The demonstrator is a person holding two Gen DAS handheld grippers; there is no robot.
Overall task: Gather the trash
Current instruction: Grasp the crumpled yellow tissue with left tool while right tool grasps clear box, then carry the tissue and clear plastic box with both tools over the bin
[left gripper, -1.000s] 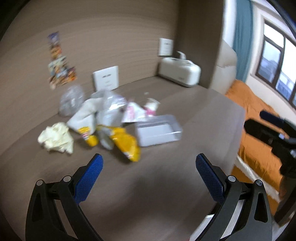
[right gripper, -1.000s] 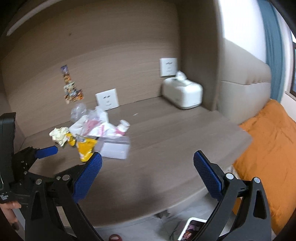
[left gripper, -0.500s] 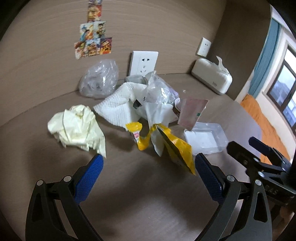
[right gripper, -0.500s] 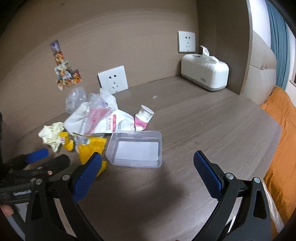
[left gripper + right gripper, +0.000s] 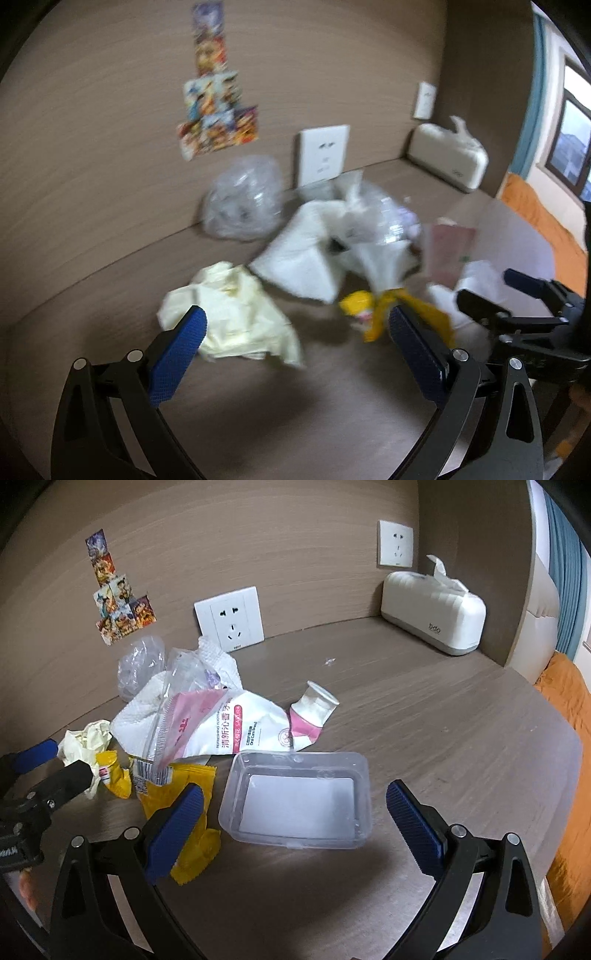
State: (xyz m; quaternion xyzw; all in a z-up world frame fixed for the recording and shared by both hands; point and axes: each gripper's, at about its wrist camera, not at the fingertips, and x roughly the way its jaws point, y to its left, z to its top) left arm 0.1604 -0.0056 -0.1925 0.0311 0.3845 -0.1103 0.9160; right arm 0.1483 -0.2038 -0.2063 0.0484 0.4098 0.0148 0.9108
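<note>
A heap of trash lies on the brown table (image 5: 424,738). A clear plastic box (image 5: 299,801) sits just ahead of my open right gripper (image 5: 293,819). Behind it lie a squeezed white and pink toothpaste tube (image 5: 258,725), a yellow wrapper (image 5: 192,786), a white paper towel (image 5: 144,712) and a clear plastic bag (image 5: 140,662). My open left gripper (image 5: 293,343) hovers close to a crumpled pale yellow tissue (image 5: 232,314), with the yellow wrapper (image 5: 373,312), the paper towel (image 5: 303,258) and the clear bag (image 5: 243,199) beyond. Both grippers are empty.
A white tissue box (image 5: 432,611) stands at the back right by a side wall. Wall sockets (image 5: 229,618) and stickers (image 5: 118,605) are on the back wall. The table's right edge drops to an orange bed (image 5: 569,709).
Both grippers have moved in toward the trash heap. The left one has closed on the yellow tissue and the right one on the clear box. Both stay open.
</note>
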